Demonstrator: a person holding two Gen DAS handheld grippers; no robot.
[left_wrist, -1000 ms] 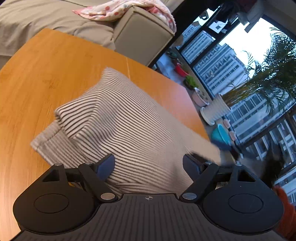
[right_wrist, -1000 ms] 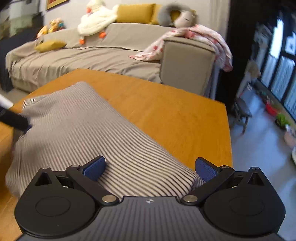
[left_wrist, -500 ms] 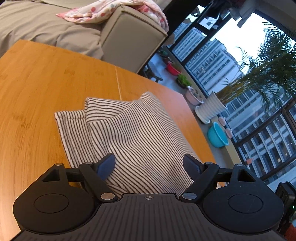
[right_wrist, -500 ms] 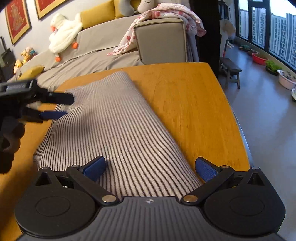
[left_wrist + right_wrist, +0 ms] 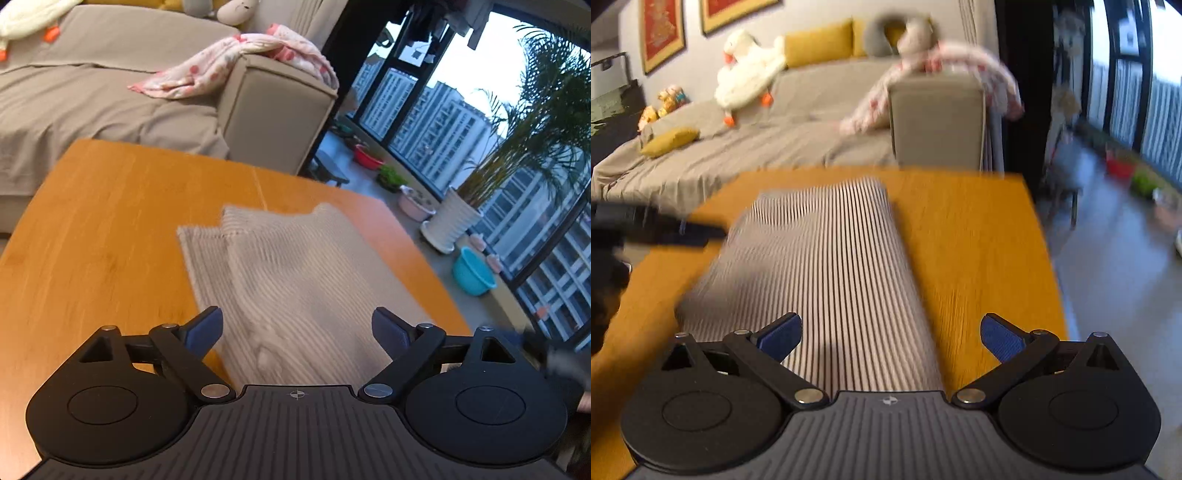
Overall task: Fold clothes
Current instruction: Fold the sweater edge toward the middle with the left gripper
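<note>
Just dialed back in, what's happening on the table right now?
A person is folding a striped garment on the wooden table with a handheld tool in each hand. The garment lies in a folded bundle, with one layer stepped over another at its far left corner in the left view. Both the left tool and the right tool are open above its near end, gripping nothing. Both views are motion-blurred.

No readable text

No words, brands or numbers can be made out; the red framed pictures [image 5: 661, 33] above the sofa [image 5: 798, 122] are too blurred.
</note>
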